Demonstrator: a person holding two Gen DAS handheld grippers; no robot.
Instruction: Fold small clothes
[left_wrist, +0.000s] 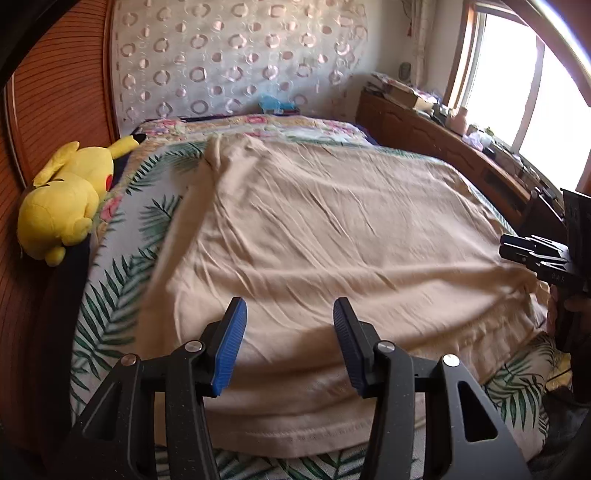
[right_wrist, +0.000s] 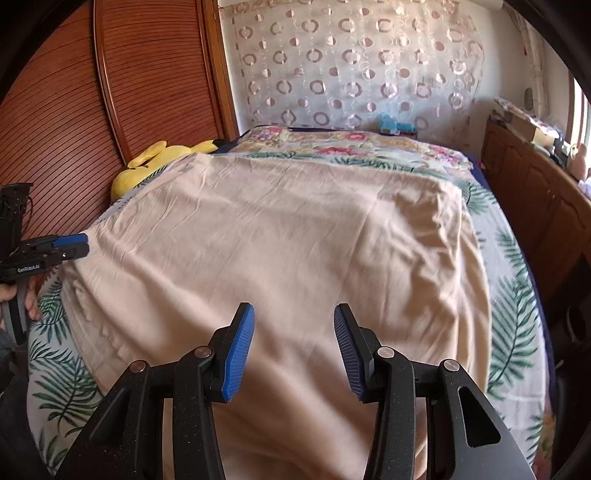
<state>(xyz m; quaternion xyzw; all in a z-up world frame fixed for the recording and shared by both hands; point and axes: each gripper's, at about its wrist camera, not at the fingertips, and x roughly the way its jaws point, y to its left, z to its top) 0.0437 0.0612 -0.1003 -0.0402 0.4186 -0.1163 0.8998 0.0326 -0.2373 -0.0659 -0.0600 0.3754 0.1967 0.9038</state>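
Across the middle of the bed (left_wrist: 110, 236), spread flat and wrinkled: one beige garment (left_wrist: 314, 229), near hem toward the foot edge. Above that hem, two grippers, left gripper (left_wrist: 290, 347) and right gripper (right_wrist: 293, 350), both with blue pads (left_wrist: 229, 350) parted, holding nothing. At the bed's left edge, one yellow plush toy (left_wrist: 62, 199).

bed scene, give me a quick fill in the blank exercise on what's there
1. The beige garment lies spread on a bedspread printed with green ____.
2. The plush toy beside the garment is ____ in colour.
3. The left gripper has its jaws ____.
4. The pads of the right gripper are ____ in colour.

Missing words: leaves; yellow; open; blue
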